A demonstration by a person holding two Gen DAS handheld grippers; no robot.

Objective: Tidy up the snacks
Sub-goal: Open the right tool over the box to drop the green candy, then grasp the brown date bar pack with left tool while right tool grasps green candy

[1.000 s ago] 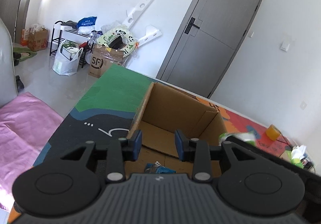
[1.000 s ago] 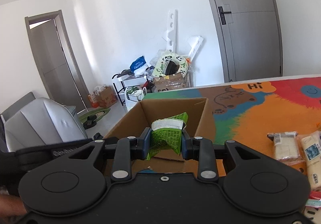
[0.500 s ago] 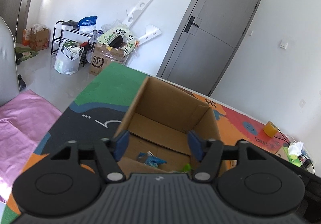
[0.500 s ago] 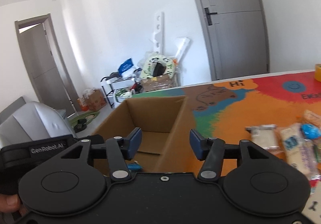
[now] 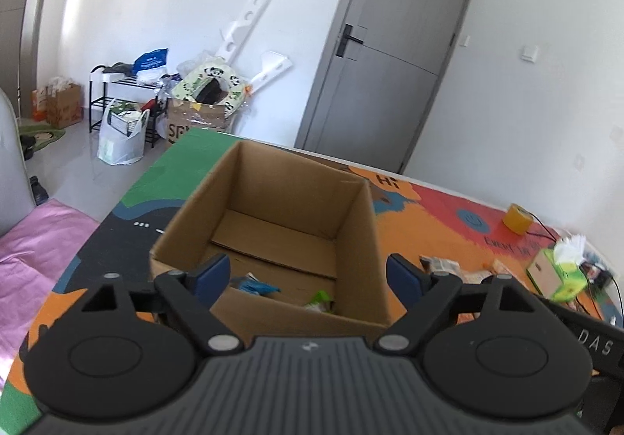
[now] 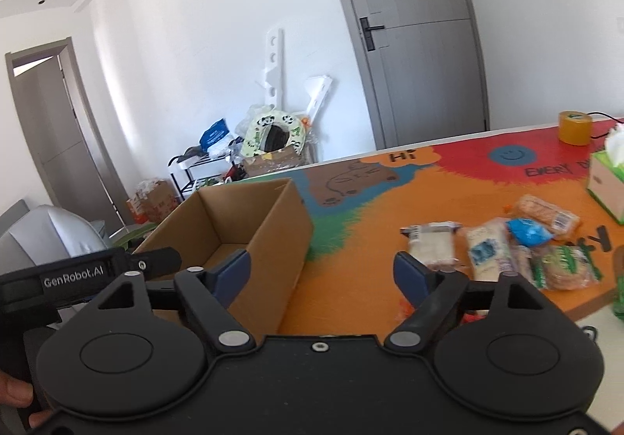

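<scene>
Both grippers have just let go over the cardboard box (image 5: 273,224): a second ago the right gripper (image 6: 321,273) pinched a green snack packet above the box, and now its jaws are opening wide with nothing between them. That green snack packet (image 5: 321,298) lies on the box floor near the front wall, beside a blue packet (image 5: 253,285). The left gripper (image 5: 308,275) was nearly closed a second ago; its jaws too are opening wide and empty, framing the near wall of the box. The right wrist view has swung away from the box toward the right, where the remaining snacks (image 6: 503,248) sit in a loose heap on the colourful worktop (image 6: 370,240), well apart from the box, with a green tissue box (image 6: 608,181) and a roll of tape (image 6: 575,127) farther off. So one more item is stowed, and the heap suggests the task is only partly done; the next pick likely comes from that pile.
</scene>
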